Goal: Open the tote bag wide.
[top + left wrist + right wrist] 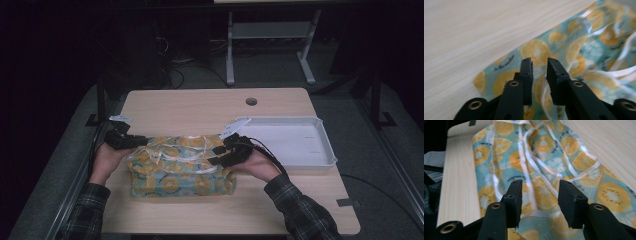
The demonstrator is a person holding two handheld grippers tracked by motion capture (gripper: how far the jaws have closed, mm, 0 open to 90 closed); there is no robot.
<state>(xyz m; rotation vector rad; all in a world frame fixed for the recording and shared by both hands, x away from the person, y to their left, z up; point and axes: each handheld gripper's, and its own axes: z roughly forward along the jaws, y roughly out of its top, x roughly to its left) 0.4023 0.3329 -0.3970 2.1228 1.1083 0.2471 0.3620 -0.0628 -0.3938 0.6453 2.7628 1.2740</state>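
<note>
Cloth (pixel 181 165), lemon-printed with white ribbon ties, lies folded into a rough rectangle near the front of the wooden table (pixel 200 107), its long axis running side to side; a white tray (pixel 295 140) sits empty beside it, so folding looks partly done and stowing remains. Left gripper (pixel 539 63), in its own view, hovers over the cloth's edge, jaws slightly parted, clamping nothing. Right gripper (pixel 540 187), in its view, stands open above the fabric, nothing between its jaws.
</note>
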